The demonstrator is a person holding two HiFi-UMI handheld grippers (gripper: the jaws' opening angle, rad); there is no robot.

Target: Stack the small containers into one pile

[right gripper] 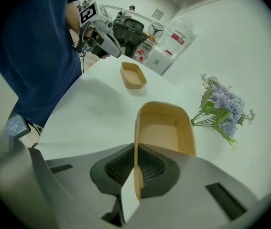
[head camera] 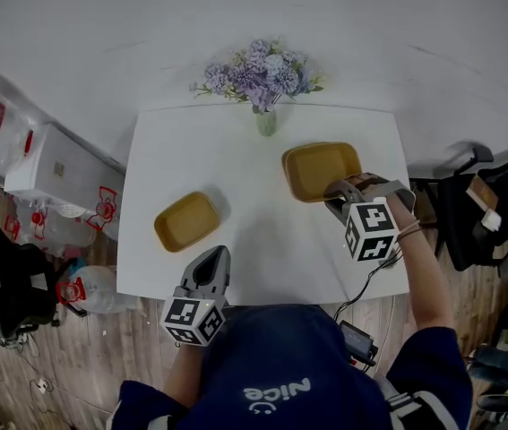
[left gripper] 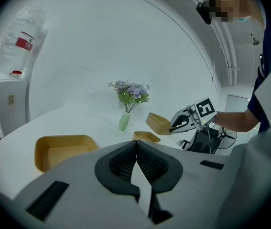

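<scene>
Right hand-held gripper (right gripper: 135, 171) is clamped shut on one side wall of a yellow container (right gripper: 166, 128), held clear of the desk (head camera: 262, 258) and tilted. Left hand-held gripper (left gripper: 136, 162) is closed and empty, near the desk's front edge. Risk: with a single-wall pinch the container can pivot or slip out in transit. Coming down tilted on the next container (head camera: 186, 222), it may catch the rim and shove it instead of nesting

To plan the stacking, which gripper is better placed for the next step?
Right: the right gripper clamps a yellow container by its wall; the left gripper is shut, holding nothing.
</scene>
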